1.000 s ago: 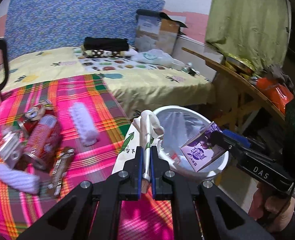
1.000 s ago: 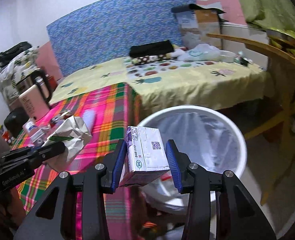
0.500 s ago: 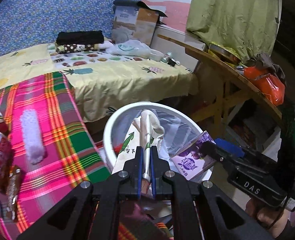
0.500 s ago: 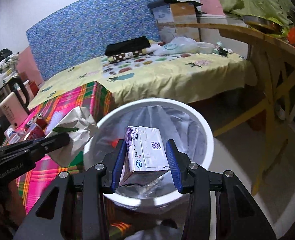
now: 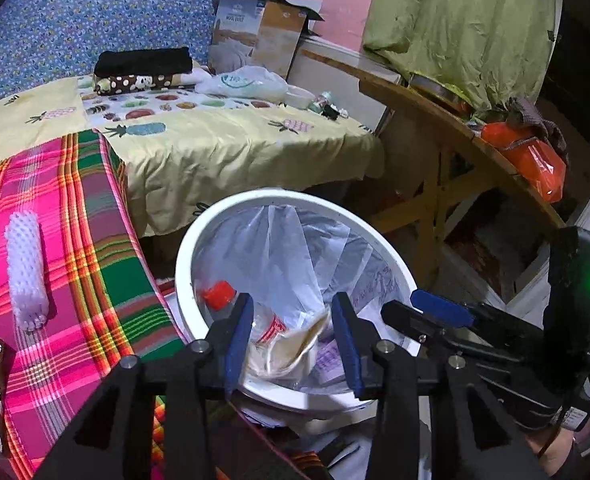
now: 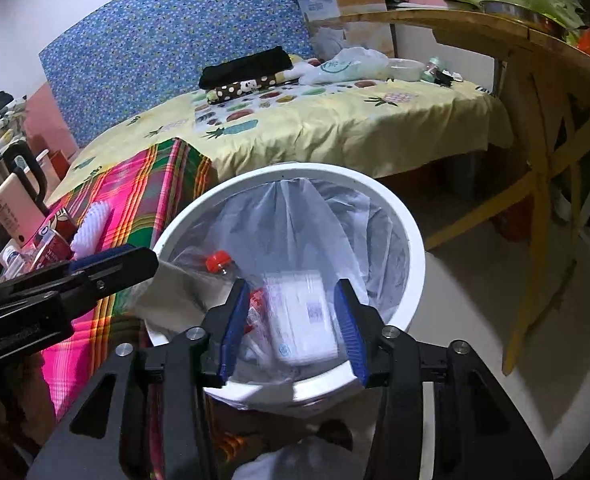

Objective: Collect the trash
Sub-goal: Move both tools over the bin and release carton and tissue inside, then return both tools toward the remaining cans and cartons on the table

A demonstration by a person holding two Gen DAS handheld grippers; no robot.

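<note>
A white trash bin (image 5: pixel 199 236) (image 6: pixel 411 236) with a clear liner stands beside the plaid-covered table. My left gripper (image 5: pixel 293 338) is open over the bin; a crumpled paper bag (image 5: pixel 291 350), blurred, is loose between and below its fingers. My right gripper (image 6: pixel 293 326) is open over the bin; a white carton (image 6: pixel 301 318), blurred, is loose between its fingers, inside the bin. A bottle with a red cap (image 5: pixel 219 294) (image 6: pixel 217 260) lies in the bin. The right gripper also shows in the left wrist view (image 5: pixel 441 310), the left one in the right wrist view (image 6: pixel 111 266).
A white spiky roller (image 5: pixel 27 268) lies on the plaid cloth (image 5: pixel 75 280); red cans (image 6: pixel 53 236) sit further left. A bed with a yellow sheet (image 5: pixel 223 140) is behind the bin. A wooden table (image 5: pixel 447 136) stands to the right.
Both grippers moved over the bin and opened. The paper bag left the left gripper and the carton left the right gripper; both are dropping into the bin.
</note>
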